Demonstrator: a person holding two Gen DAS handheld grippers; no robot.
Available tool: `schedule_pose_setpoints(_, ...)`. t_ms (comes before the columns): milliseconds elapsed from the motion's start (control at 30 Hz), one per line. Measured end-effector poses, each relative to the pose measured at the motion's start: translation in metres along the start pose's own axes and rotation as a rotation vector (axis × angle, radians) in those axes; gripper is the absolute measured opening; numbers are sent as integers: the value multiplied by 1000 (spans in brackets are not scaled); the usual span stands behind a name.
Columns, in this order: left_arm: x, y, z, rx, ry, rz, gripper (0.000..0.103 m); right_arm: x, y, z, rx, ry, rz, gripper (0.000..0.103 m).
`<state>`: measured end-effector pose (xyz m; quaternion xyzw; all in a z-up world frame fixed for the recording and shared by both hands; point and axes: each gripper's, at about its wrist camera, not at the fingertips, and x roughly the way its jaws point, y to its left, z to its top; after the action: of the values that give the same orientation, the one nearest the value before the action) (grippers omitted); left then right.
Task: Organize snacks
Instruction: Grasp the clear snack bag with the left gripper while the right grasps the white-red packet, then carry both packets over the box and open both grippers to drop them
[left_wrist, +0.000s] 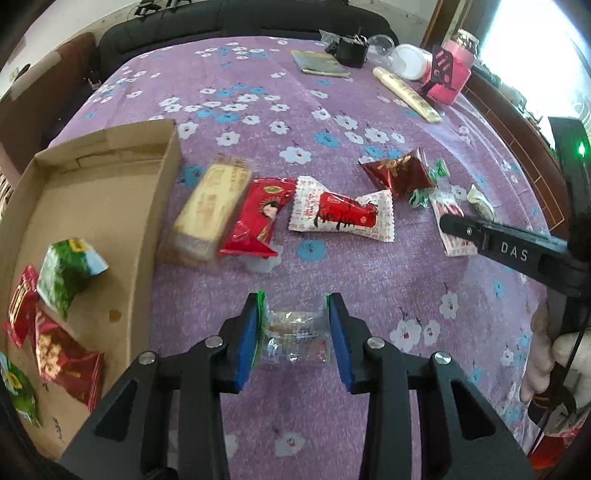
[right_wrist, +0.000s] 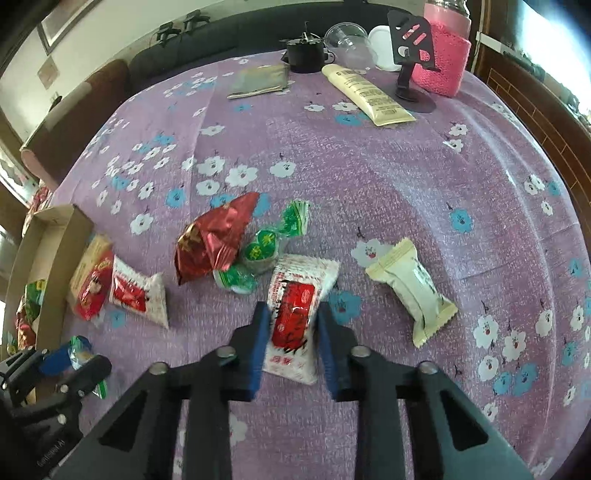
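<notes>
My left tongs (left_wrist: 291, 332) pinch a clear-wrapped sweet (left_wrist: 293, 336) at lower centre; my right tongs (right_wrist: 290, 345) clamp the white-and-red packet (right_wrist: 295, 314). I'd lift both straight, then carry them to the cardboard tray (left_wrist: 162, 192) at left.

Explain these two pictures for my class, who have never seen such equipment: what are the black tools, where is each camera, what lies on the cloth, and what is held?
No robot: a person holds a two-finger tool in each hand, each with a camera looking along its fingers. The left tool is shut on a clear-wrapped snack; the right tool is shut on a white-and-red packet. More wrapped snacks, such as a cream packet, lie on the purple flowered cloth. A cardboard box on the left holds several snacks.
</notes>
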<state>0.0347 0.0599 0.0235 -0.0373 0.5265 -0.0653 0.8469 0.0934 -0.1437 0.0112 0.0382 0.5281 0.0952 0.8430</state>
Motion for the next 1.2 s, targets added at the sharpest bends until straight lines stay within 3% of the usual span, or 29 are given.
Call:
schedule_pose_setpoints(367,-51,15,-15,-66,-95,-26,38,-27,-10,-21,38,4,99,19)
schedule_pose_setpoints(567,-81,49,-30,-148,-128,-11,38,-44,15,-27,10,2,157,19)
schedule_pose_setpoints(733,-103,98,-53,-234,-137,55,38,-53,67,-25,-59,6,237,19)
schedule_pose_setpoints(1000,-102,155,-79,-326,-101,120,39,-50,181,-32,-211,60,385,19)
schedule_pose_setpoints(1200,-89,180,-86,-392,-66,119,40,-30,242,-43,-271,121,409,19)
